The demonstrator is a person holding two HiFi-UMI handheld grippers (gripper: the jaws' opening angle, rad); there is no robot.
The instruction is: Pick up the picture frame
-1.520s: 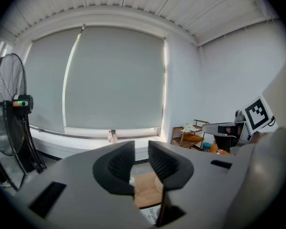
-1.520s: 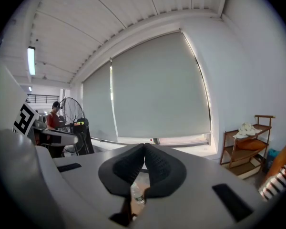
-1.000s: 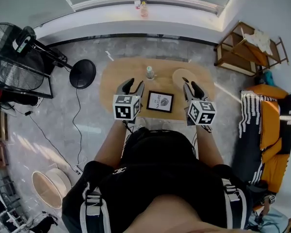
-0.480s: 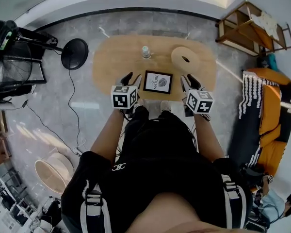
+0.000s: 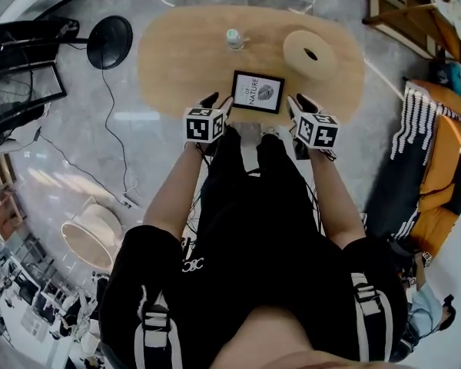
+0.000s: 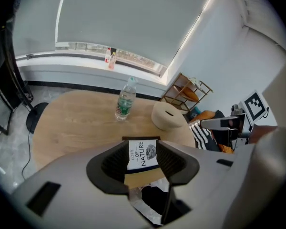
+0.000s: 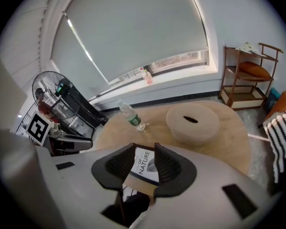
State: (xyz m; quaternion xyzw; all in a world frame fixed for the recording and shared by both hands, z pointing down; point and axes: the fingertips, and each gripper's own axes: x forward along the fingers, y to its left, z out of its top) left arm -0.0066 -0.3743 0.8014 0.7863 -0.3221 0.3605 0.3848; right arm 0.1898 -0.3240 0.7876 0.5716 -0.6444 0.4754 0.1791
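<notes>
Left gripper (image 5: 213, 103) jaws wide and opening, right gripper (image 5: 298, 103) jaws wide, both empty; each hangs just beside the frame (image 5: 258, 92), which appears to lie face up on the table (image 5: 177, 60); probably light, stiff, breakable glass front; best clasped by opposite edges.

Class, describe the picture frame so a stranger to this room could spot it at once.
Find the oval wooden table. At its edge nearest the person sits the picture frame. Unlike the water bottle and round beige container beyond it, it is rectangular, dark-edged and reads "OF NATURE".
</notes>
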